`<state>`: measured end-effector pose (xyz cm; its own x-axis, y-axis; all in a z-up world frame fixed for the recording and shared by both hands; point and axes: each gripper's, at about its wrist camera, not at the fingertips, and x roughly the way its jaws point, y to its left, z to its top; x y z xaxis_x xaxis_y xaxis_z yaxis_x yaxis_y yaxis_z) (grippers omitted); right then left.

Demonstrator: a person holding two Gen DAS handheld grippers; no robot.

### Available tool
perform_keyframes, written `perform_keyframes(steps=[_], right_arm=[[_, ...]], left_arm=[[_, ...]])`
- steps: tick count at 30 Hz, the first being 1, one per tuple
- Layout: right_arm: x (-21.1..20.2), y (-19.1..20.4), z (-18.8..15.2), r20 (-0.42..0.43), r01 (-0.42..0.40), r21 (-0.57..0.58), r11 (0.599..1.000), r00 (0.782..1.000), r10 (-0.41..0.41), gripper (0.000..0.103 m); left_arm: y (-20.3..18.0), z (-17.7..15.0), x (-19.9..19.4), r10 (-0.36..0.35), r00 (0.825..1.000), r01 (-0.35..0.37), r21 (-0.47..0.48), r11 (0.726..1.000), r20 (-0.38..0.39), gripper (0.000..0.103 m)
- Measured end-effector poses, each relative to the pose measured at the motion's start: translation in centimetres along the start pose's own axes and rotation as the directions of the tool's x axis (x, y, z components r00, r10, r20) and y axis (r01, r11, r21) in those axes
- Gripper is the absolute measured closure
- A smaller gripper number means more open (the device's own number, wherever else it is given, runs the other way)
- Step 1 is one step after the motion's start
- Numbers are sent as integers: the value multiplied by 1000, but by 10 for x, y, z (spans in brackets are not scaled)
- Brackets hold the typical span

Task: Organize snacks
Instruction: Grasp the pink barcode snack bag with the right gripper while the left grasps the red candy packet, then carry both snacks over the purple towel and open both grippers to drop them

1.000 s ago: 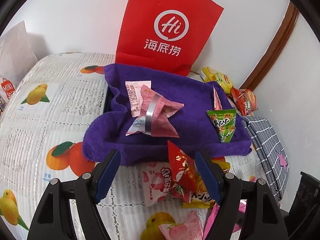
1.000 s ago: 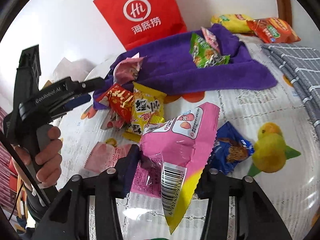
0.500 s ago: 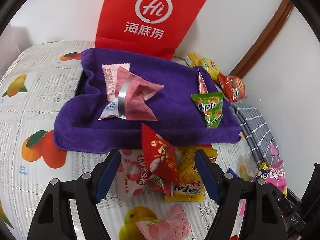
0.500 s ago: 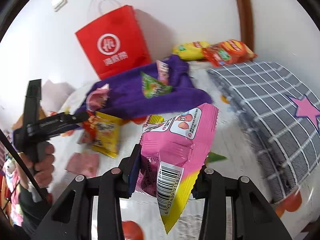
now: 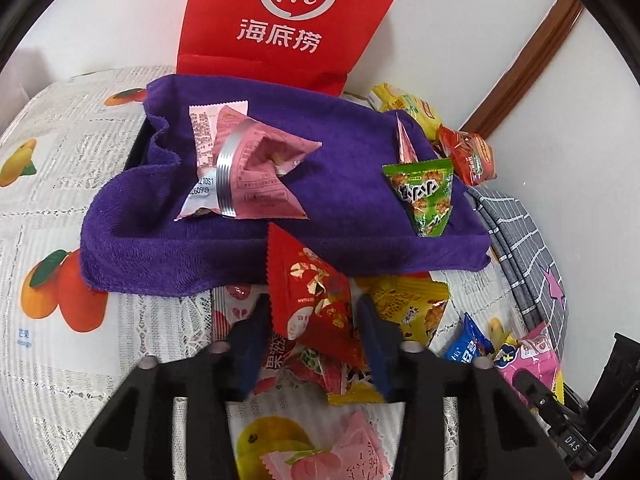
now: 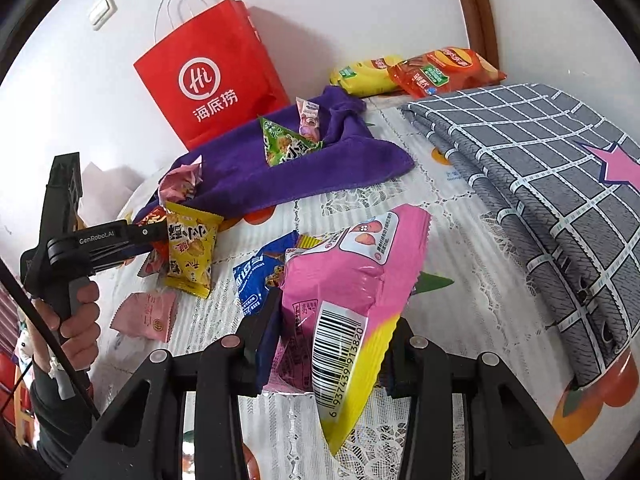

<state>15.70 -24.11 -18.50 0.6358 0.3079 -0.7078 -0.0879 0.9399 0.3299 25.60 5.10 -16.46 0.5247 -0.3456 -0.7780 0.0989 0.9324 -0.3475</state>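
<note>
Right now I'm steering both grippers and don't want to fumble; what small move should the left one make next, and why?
Probably finish closing the left gripper on the red packet and lift it toward the purple towel. The packet stands between the fingers, which look close to it but not clearly clamped, and the right gripper already holds the pink bag.

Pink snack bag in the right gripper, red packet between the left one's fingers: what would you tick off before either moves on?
1. Right gripper clamped on pink snack bag: ok.
2. Bag lifted off the tablecloth: ok.
3. Left gripper shut on red packet: cannot tell; fingers flank it, contact unclear.
4. Bare space on purple towel for more snacks: ok.
5. Green triangle packet lying on the towel: ok.
</note>
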Motion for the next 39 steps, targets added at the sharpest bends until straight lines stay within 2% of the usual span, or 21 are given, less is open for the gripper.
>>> perform_keyframes(steps=[2,11,18,21,27,30,35,39], right_arm=[[0,1,0,2,6,-3,1000,1000,-6,62],[-3,1,3,-7,11,28,1000,1000,-11,62],[-17,10,14,23,13,6,1000,1000,-13,62],[-19,17,24,34,23,-15,1000,999,-23,62],[-23,38,49,71,29,-71,997,997,-24,63],[-23,49,64,92,27,-92,995,996,-18,62],[-19,70,89,124,26,-122,992,992,-11,62],[-11,84,107,130,10,-138,990,991,8,63]], left_arm=[[-2,0,-3,4,1000,-4,8,1000,13,73],[-5,3,-22,-5,995,2,30,1000,100,74],[-3,6,-35,28,988,-34,34,999,153,74],[0,7,-42,21,985,-25,22,999,173,74],[13,12,-49,50,977,-47,-17,999,206,73],[23,14,-46,91,975,-82,-53,995,203,73],[34,15,-49,77,974,-59,-90,994,214,73],[33,15,-49,113,968,-94,-92,991,224,73]])
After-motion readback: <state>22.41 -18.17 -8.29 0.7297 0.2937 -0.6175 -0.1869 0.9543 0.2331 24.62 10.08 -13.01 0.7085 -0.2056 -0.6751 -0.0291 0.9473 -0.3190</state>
